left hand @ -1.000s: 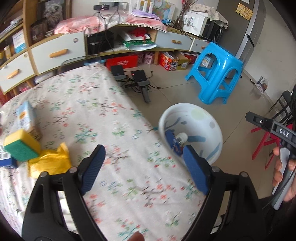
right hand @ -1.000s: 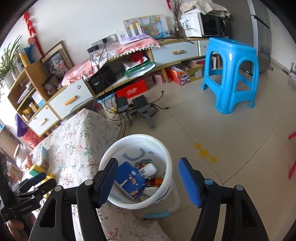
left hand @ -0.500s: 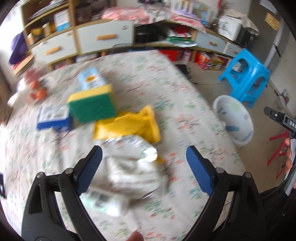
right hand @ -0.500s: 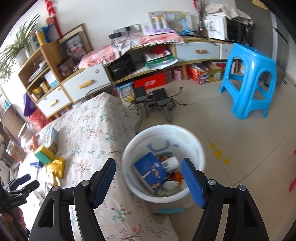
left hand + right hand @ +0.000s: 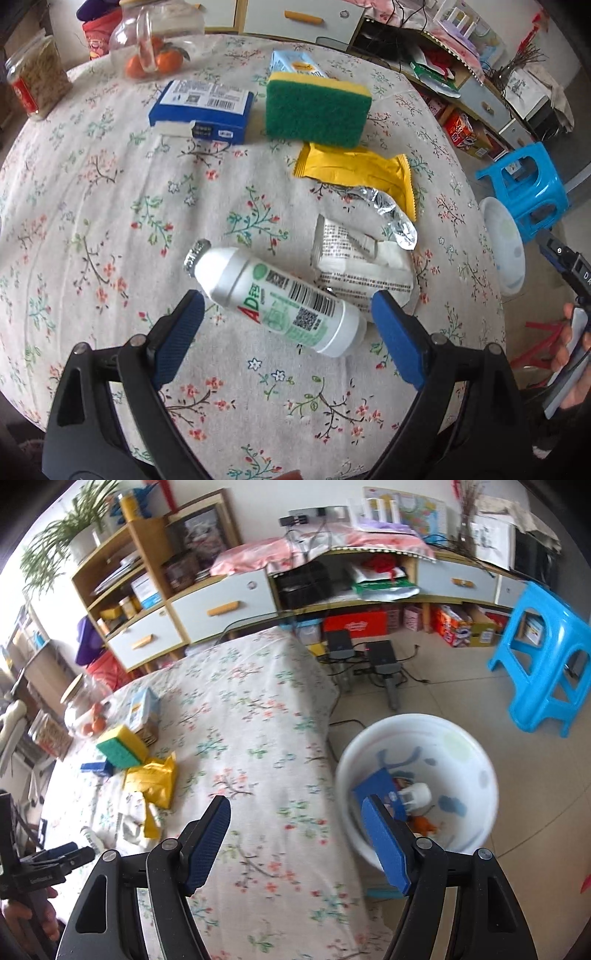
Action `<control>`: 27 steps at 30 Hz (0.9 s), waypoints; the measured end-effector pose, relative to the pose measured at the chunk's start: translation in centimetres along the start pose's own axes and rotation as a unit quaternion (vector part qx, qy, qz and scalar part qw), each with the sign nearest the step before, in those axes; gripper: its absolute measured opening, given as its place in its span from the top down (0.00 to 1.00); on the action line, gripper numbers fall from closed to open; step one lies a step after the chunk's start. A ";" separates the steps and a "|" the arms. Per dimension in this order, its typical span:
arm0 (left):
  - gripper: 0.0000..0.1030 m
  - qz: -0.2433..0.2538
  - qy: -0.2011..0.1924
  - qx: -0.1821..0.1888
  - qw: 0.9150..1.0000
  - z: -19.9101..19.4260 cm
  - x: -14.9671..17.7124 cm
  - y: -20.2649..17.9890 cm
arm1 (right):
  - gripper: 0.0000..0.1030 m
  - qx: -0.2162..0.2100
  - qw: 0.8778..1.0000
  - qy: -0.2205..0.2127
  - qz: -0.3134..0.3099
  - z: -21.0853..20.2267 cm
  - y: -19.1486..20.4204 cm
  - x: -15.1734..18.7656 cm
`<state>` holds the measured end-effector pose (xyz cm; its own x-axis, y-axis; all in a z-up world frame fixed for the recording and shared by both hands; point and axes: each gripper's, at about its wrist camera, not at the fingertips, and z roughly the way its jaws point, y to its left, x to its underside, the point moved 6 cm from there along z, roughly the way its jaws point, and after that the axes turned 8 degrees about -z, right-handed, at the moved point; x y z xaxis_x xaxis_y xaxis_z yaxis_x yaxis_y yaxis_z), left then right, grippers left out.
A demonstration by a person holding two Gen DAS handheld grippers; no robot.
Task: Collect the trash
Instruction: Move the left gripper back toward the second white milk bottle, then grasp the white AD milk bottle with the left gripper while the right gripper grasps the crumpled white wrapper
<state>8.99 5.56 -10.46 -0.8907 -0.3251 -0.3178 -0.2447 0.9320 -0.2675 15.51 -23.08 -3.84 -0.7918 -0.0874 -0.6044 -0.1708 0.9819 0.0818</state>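
Observation:
A white plastic bottle (image 5: 273, 295) with a green label lies on its side on the floral tablecloth (image 5: 92, 206). My left gripper (image 5: 288, 332) is open, its blue pads on either side of the bottle, a little above it. A crumpled white wrapper (image 5: 362, 258) with foil and a yellow wrapper (image 5: 354, 170) lie just beyond. My right gripper (image 5: 295, 838) is open and empty above the table edge, next to the white trash bin (image 5: 461, 746) on the floor, which holds a blue box and other trash.
A green-yellow sponge (image 5: 317, 107), a blue box (image 5: 203, 110), a light blue carton (image 5: 295, 64) and glass jars (image 5: 155, 40) stand at the far side of the table. A blue stool (image 5: 546, 672) and cables sit on the floor beyond the bin.
My left gripper has swung away from the bin to the table and come down over the white bottle. My right gripper has shifted left from over the bin toward the table edge.

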 end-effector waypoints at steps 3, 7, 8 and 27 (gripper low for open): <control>0.16 -0.013 0.007 0.003 1.000 0.6 0.1 0.3 | 0.27 -0.004 1.000 0.007 -0.016 0.7 1.8 0.0; 0.34 -0.047 0.027 0.022 0.998 2.2 0.0 0.8 | 0.27 -0.011 0.999 0.017 -0.039 1.7 3.9 0.3; 0.37 -0.055 0.031 0.029 0.998 2.4 -0.1 1.0 | 0.27 -0.012 0.999 0.019 -0.046 1.9 4.4 0.3; 0.59 -0.060 -0.055 0.006 0.997 -1.2 -1.6 7.0 | 0.27 -0.116 0.974 0.111 -0.159 7.4 18.4 5.0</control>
<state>8.26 12.81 -10.76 -0.8077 -0.4509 -0.3799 -0.3424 0.8833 -0.3204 12.75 -4.21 -11.25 -0.7807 -0.4397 -0.4439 -0.5353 0.8372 0.1121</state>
